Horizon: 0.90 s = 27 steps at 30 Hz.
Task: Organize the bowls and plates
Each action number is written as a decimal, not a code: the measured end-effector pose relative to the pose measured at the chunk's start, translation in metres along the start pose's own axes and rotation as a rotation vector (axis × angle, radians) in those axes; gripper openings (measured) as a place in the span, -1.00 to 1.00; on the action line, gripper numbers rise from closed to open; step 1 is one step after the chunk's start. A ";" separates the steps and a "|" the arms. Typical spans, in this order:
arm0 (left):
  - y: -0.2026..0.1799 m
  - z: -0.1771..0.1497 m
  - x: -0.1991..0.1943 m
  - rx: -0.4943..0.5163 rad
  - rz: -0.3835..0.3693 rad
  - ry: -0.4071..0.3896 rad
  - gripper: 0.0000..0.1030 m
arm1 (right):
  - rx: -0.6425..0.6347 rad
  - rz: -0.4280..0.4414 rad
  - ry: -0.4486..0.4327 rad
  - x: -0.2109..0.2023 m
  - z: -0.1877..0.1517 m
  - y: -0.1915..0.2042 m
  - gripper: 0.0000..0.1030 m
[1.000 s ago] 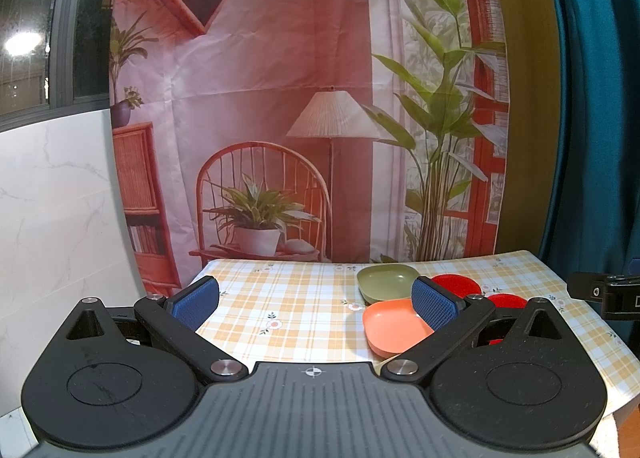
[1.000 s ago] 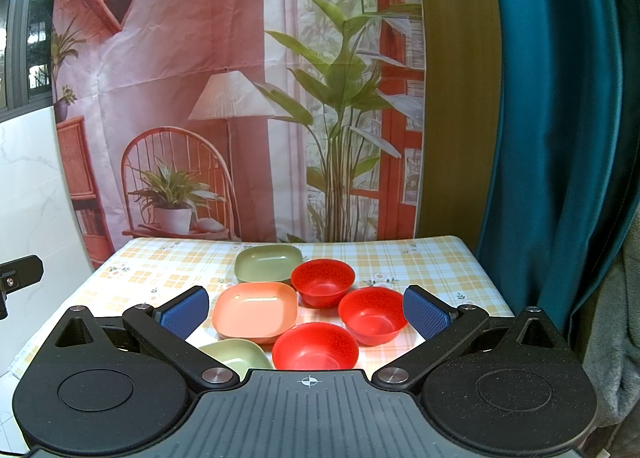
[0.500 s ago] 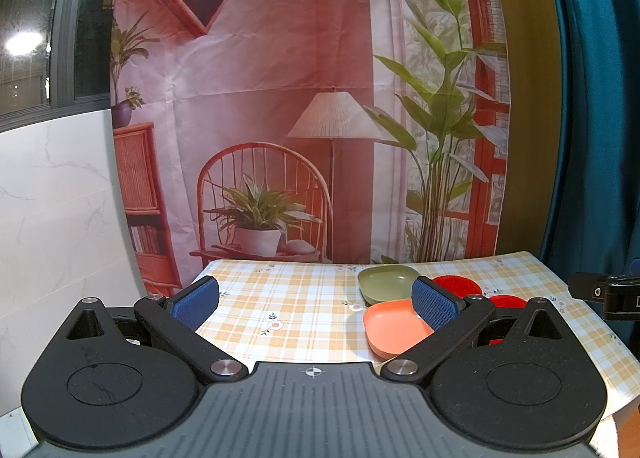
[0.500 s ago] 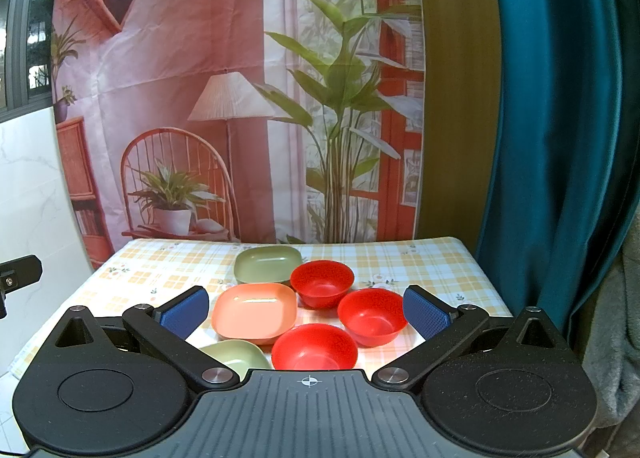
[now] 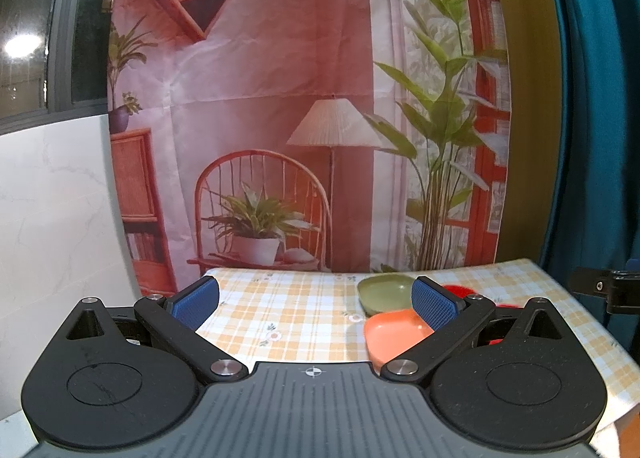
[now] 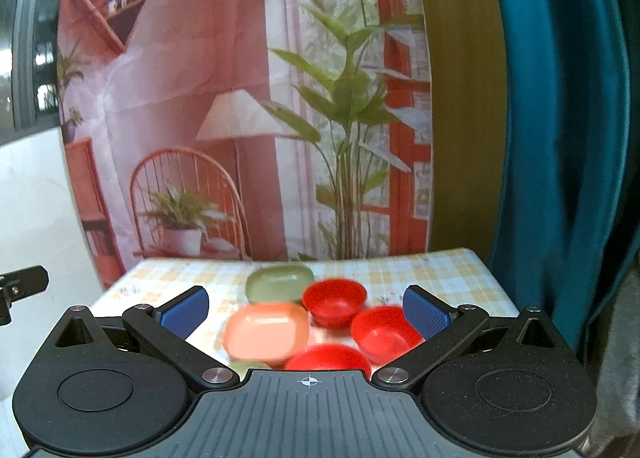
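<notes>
On a checked tablecloth point(image 6: 440, 274) lie a green plate point(image 6: 280, 281), an orange plate point(image 6: 267, 332) and three red bowls: one at the back point(image 6: 334, 298), one to the right point(image 6: 384, 332), one nearest point(image 6: 328, 358). A second green dish is almost hidden under my right gripper body. My right gripper point(image 6: 306, 312) hangs open above the dishes, holding nothing; this view is blurred. My left gripper point(image 5: 314, 300) is open and empty over the cloth's left part, with the green plate point(image 5: 384, 292) and orange plate point(image 5: 394, 332) by its right finger point(image 5: 434, 304).
A printed backdrop point(image 5: 280, 117) with a chair, lamp and plants hangs behind the table. A teal curtain point(image 6: 560, 137) falls at the right. A white marble wall point(image 5: 52, 217) stands at the left. Bare cloth point(image 5: 288, 310) spreads left of the dishes.
The right gripper's view has shifted and blurred: the dishes sit a little further right and the scene tilts, so it is moving. The left gripper has barely moved.
</notes>
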State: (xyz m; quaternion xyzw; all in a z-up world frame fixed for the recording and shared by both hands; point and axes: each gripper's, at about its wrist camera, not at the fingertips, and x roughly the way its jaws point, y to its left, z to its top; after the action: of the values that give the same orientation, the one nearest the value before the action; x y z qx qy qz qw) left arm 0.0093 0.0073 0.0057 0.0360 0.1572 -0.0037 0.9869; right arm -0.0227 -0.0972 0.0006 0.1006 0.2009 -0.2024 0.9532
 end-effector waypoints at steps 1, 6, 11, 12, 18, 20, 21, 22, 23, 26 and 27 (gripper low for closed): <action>0.001 0.000 0.003 -0.010 -0.006 -0.004 1.00 | -0.011 0.009 -0.003 0.003 0.002 -0.001 0.99; 0.004 0.001 0.019 -0.032 0.007 -0.034 1.00 | -0.045 0.020 0.007 0.028 0.003 -0.002 0.99; 0.003 0.000 0.043 0.001 0.035 -0.021 1.00 | 0.006 0.083 0.010 0.056 -0.002 -0.012 0.99; 0.004 -0.001 0.049 0.001 0.038 -0.019 1.00 | 0.015 0.084 0.008 0.061 -0.004 -0.014 0.99; 0.000 -0.013 0.077 0.013 0.049 0.009 1.00 | -0.043 0.043 -0.017 0.091 -0.020 -0.013 0.99; -0.001 -0.017 0.087 0.015 0.049 0.026 1.00 | -0.058 0.033 -0.004 0.102 -0.025 -0.011 0.99; -0.001 -0.020 0.093 0.016 0.051 0.035 1.00 | -0.059 0.032 0.002 0.107 -0.028 -0.011 0.99; -0.002 -0.023 0.098 0.018 0.051 0.041 1.00 | -0.054 0.032 0.007 0.112 -0.030 -0.011 0.99; -0.001 -0.026 0.102 0.020 0.051 0.049 1.00 | -0.044 0.033 0.013 0.117 -0.033 -0.012 0.99; -0.001 -0.037 0.114 0.020 0.055 0.081 1.00 | -0.021 0.027 0.035 0.129 -0.042 -0.013 0.99; -0.001 -0.040 0.118 0.020 0.058 0.091 1.00 | -0.019 0.024 0.041 0.133 -0.046 -0.013 0.99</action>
State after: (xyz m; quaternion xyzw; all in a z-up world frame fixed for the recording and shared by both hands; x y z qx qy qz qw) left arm 0.1087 0.0099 -0.0688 0.0507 0.2006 0.0249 0.9781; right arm 0.0674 -0.1421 -0.0984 0.0981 0.2212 -0.1868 0.9522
